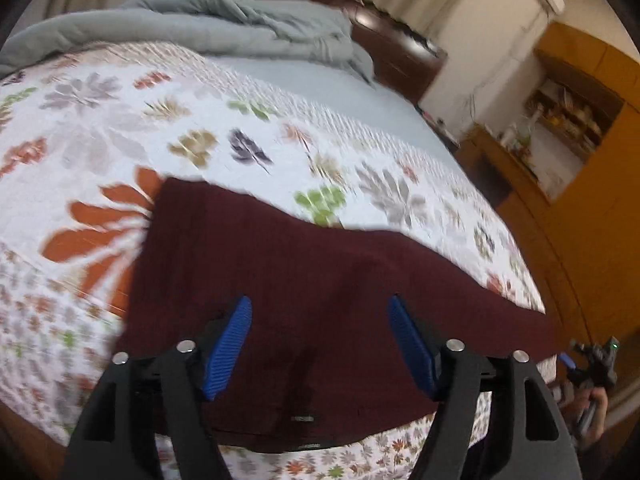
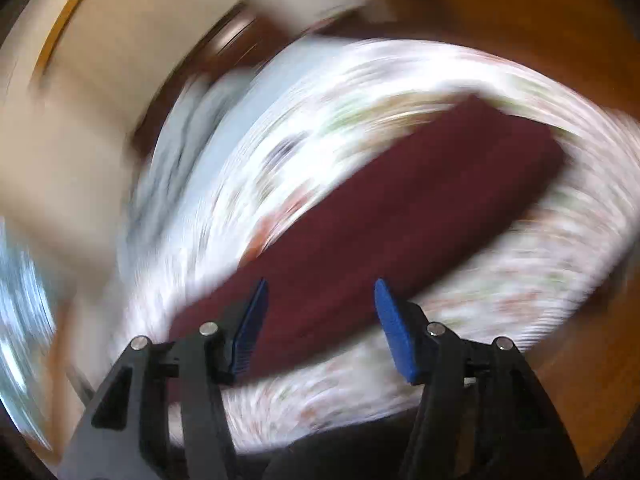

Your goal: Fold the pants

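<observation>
Maroon pants [image 1: 320, 280] flat on bedspread [image 1: 240, 128], below open, empty left hand-held gripper [image 1: 319, 308].

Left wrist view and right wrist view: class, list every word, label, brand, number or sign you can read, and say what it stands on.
No text can be read in either view.
Small pale tag on the maroon pants, near their lower edge: too small and blurred to read.
Items on the wall shelves: too small and blurred to read.
Right wrist view: heavily motion-blurred, nothing legible.
</observation>
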A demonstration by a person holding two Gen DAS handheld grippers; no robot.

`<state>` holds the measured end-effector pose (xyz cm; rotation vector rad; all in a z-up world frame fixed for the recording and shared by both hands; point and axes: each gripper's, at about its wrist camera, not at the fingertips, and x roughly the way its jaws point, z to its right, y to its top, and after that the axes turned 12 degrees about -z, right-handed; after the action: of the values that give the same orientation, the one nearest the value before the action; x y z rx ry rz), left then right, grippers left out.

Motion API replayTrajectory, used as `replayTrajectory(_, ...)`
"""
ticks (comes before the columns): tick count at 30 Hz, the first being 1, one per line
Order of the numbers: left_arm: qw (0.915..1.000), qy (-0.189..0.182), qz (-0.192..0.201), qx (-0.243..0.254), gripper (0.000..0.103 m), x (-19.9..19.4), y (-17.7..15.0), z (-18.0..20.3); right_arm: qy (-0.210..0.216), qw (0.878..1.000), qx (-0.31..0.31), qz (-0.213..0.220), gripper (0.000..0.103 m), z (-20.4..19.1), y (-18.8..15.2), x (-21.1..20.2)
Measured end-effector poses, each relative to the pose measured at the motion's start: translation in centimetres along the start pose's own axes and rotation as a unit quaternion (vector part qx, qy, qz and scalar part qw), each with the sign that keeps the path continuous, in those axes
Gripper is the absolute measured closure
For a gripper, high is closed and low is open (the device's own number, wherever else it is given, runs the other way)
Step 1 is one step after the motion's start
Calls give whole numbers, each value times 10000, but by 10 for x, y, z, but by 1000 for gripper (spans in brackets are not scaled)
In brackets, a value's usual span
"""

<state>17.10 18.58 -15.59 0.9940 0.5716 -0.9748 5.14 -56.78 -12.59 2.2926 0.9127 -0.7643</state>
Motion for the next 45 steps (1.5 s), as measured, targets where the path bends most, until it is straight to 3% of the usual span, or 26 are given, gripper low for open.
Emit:
replayTrajectory(2,9994,198,-269,-47,28,20,-2,0,416,9944,891,382,33,57,18,-27)
replayTrajectory(6,9981,450,-409,129,16,33,1,6,1006,9800,1556,724,26,111,38,-39)
replayTrajectory(9,9967,622,-467,249,16,36,0,11,1135,9771,1656,707,25,127,46,-32)
replayTrajectory(13,9986,370,-380,34,16,32,0,3,1103,9796,1600,504,25,126,48,-9)
replayTrajectory(16,9984,419,-386,-14,16,34,1,4,1223,9782,1586,550,24,127,58,4)
replayTrajectory(18,9981,476,-386,8,16,35,1,6,1331,9783,1481,569,46,121,58,11)
replayTrajectory(19,9981,484,-383,-1,16,35,1,6,1369,9795,1373,555,70,118,61,11)
replayTrajectory(20,9981,474,-381,-13,16,35,1,5,1376,9801,1301,601,82,115,68,16)
replayTrajectory(24,9987,381,-336,-106,16,33,0,2,1277,9796,1342,780,82,124,58,13)
replayTrajectory(27,9984,450,-338,-92,16,35,1,3,1561,9739,1526,615,65,135,52,27)
replayTrajectory(29,9981,506,-358,-52,16,36,1,5,1736,9704,1534,679,46,135,52,27)
replayTrajectory(31,9981,501,-362,-71,16,36,1,4,1738,9707,1492,722,41,130,57,30)
replayTrajectory(34,9981,510,-337,-113,16,35,1,4,1748,9707,1462,769,37,124,66,36)
replayTrajectory(39,9978,572,-306,-119,16,36,1,5,1733,9734,1281,778,40,120,81,48)
replayTrajectory(43,9976,606,-290,-146,16,37,2,5,1672,9762,1155,761,34,110,93,51)
replayTrajectory(45,9976,614,-281,-161,16,37,2,5,1638,9775,1076,785,38,105,94,46)
